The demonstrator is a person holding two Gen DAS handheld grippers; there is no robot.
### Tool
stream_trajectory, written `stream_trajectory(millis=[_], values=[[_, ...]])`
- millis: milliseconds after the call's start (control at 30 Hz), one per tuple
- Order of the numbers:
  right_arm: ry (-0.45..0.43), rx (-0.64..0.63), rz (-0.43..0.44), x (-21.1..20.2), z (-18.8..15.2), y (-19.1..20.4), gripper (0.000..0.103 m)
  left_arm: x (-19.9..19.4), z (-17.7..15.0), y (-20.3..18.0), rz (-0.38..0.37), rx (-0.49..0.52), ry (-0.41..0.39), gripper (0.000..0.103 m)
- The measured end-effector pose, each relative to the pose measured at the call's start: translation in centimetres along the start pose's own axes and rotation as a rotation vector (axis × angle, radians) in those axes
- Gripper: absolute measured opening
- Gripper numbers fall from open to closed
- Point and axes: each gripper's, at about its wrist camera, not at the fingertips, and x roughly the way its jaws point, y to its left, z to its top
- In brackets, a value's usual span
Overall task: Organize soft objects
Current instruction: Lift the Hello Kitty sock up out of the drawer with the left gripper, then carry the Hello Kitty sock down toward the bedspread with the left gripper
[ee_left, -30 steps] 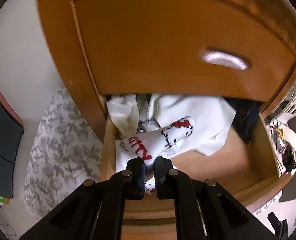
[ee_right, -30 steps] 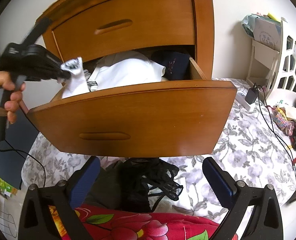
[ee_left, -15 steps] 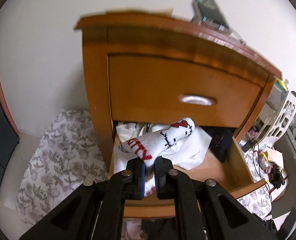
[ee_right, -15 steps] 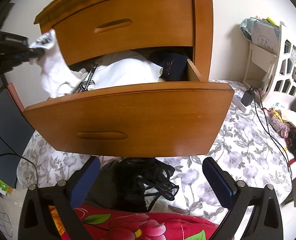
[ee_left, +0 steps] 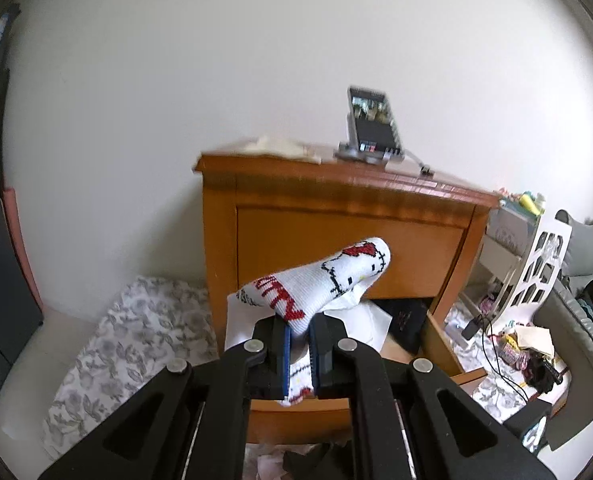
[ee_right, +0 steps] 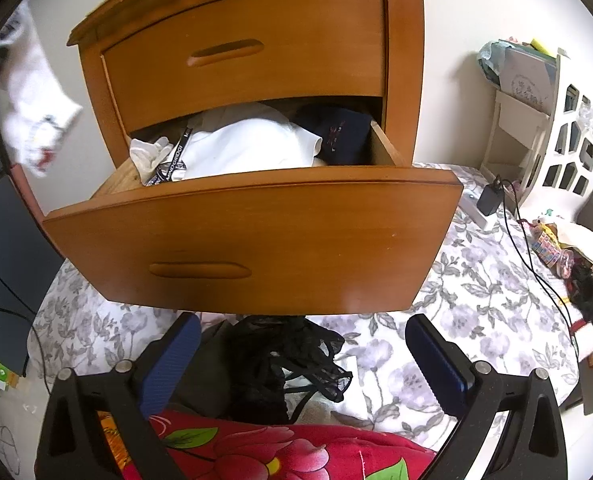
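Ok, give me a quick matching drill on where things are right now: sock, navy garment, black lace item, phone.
Things:
1. white sock
2. navy garment
3. black lace item
4. phone

Places:
a. on top of the dresser
b. clamped in the left claw
c. on the floor, between the right claw's open fingers
d. right end of the open drawer

Pairs: 1-b, 2-d, 3-c, 4-a

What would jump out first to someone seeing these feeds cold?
The white cartoon-print sock pinched in the left claw, held up in front of the wooden nightstand. Next, the open lower drawer stuffed with white clothes, and black lace fabric between the open right claw's fingers.
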Motion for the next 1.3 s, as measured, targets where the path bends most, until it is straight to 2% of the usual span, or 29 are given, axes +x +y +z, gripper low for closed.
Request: stream_trajectory(millis=[267, 433, 633, 867, 1300], values=[[-0.007, -0.003, -0.007, -0.2, 0.0, 0.1, 0.103, -4.9, -0.5, -0.2, -0.013, 0.012, -0.077, 0.007], [-0.012, -0.004, -0.011, -0.3, 0.0, 0.1, 0.103, -6.6, -1.2, -0.6, -0.048, 0.028, -0.085, 0.007], [-0.015, -0.005, -0.016, -0.3, -0.1, 0.2, 0.103, -6.1, -3.4, -1.2, -0.106, 0.042, -0.001, 0.007], [-0.015, -0.004, -0.018, -0.4, 0.0, 0.1, 0.103, -5.4, -5.3, -1.9, -0.135, 0.079, 0.073, 0.008], [-0.011, -0.004, -0.021, -0.3, -0.1, 0.2, 0.103, -1.2, -8.9, -3.1, -0.180, 0.111, 0.268, 0.008]])
